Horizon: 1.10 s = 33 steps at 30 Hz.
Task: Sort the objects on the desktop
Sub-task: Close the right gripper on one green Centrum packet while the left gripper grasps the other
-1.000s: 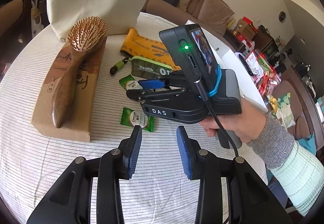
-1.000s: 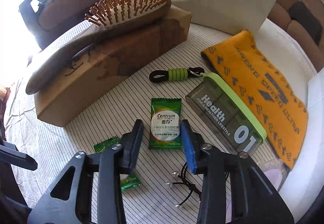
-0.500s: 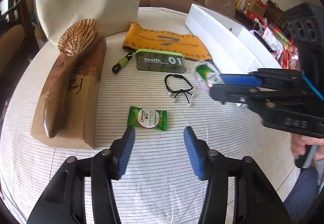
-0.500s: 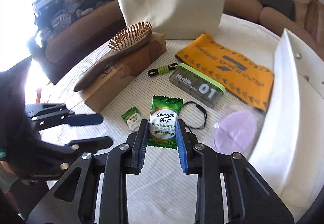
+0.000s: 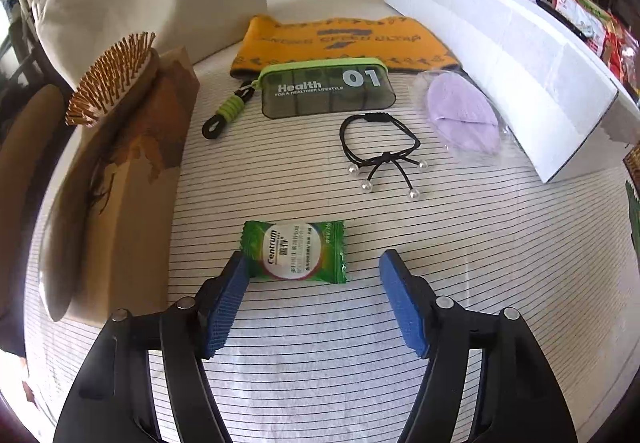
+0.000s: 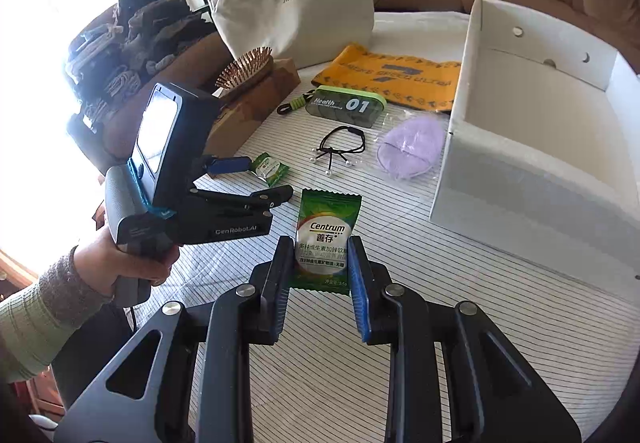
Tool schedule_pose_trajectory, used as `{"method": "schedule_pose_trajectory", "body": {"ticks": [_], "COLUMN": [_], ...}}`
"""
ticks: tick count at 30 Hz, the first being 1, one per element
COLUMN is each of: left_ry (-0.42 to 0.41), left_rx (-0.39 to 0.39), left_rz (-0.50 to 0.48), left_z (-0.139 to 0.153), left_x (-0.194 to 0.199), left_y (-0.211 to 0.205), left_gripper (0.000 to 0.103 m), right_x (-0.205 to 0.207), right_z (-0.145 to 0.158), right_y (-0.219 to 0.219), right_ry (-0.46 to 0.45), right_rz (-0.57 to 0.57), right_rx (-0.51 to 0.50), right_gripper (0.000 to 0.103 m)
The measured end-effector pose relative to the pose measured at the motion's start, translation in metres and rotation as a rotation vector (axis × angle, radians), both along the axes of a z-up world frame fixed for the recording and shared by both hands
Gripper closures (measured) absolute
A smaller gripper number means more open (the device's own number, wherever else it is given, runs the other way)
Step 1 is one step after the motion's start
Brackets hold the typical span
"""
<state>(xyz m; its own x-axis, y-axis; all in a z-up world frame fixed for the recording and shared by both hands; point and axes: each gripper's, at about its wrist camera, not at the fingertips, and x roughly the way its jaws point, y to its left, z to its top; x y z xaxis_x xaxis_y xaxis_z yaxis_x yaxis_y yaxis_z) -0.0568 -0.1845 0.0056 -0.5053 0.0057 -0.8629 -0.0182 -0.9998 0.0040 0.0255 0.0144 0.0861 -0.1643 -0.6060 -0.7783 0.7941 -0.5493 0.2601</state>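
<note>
Now our right gripper (image 6: 319, 270) is clamped on a green Centrum sachet (image 6: 327, 239), lifted above the striped tablecloth (image 6: 460, 283) beside the white box (image 6: 532, 171). Our left gripper (image 5: 314, 285) is spread wide over a second Centrum sachet (image 5: 295, 251) lying flat, near the black hair tie (image 5: 380, 147).
</note>
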Motion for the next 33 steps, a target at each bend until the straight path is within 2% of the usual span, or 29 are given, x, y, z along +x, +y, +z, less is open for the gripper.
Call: {"method": "schedule_pose_trajectory", "body": {"ticks": [1, 4, 7, 8, 10, 15, 21, 24, 26, 27, 28, 29, 31, 33], "left_ry": [0.004, 0.025, 0.046, 0.054, 0.068, 0.1, 0.142, 0.138, 0.104, 0.07, 0.034, 0.006, -0.019, -0.027], "left_rx": [0.0, 0.01, 0.039, 0.06, 0.108, 0.157, 0.232, 0.211, 0.204, 0.205, 0.219, 0.237, 0.243, 0.174], "left_rz": [0.008, 0.004, -0.01, -0.014, -0.022, -0.044, -0.069, -0.062, -0.033, -0.002, 0.036, 0.071, 0.118, 0.144], "left_z": [0.0, 0.002, 0.006, 0.008, 0.014, 0.028, 0.063, 0.077, 0.075, 0.07, 0.061, 0.053, 0.04, 0.031], "left_x": [-0.001, 0.0, 0.004, 0.006, 0.012, 0.025, 0.038, 0.037, 0.034, 0.031, 0.026, 0.022, 0.015, 0.007], "left_y": [0.0, 0.002, 0.003, 0.001, -0.002, -0.005, 0.002, 0.008, 0.005, 0.003, 0.0, -0.003, -0.001, 0.01], "left_gripper": [0.05, 0.072, 0.082, 0.09, 0.097, 0.098, 0.098, 0.098, 0.096, 0.093, 0.074, 0.062, 0.057, 0.049], "right_x": [0.0, -0.002, -0.003, -0.003, -0.002, 0.0, -0.001, -0.004, -0.004, -0.003, -0.002, -0.001, 0.003, 0.003], "right_z": [0.0, 0.0, -0.001, -0.002, -0.002, 0.001, 0.019, 0.029, 0.033, 0.033, 0.033, 0.031, 0.027, 0.023], "right_y": [0.003, 0.009, 0.014, 0.014, 0.016, 0.02, 0.03, 0.039, 0.046, 0.048, 0.05, 0.051, 0.053, 0.055], "right_ry": [-0.001, -0.004, -0.006, -0.007, -0.009, -0.008, -0.001, 0.015, 0.022, 0.024, 0.026, 0.028, 0.029, 0.02], "right_rz": [-0.003, -0.017, -0.024, -0.025, -0.023, -0.023, -0.03, -0.049, -0.056, -0.056, -0.054, -0.052, -0.05, -0.052], "right_rx": [-0.004, -0.016, -0.025, -0.028, -0.035, -0.053, -0.094, -0.097, -0.098, -0.096, -0.091, -0.085, -0.076, -0.074], "right_gripper": [0.078, 0.078, 0.078, 0.078, 0.078, 0.078, 0.078, 0.078, 0.078, 0.078, 0.078, 0.078, 0.078, 0.078]}}
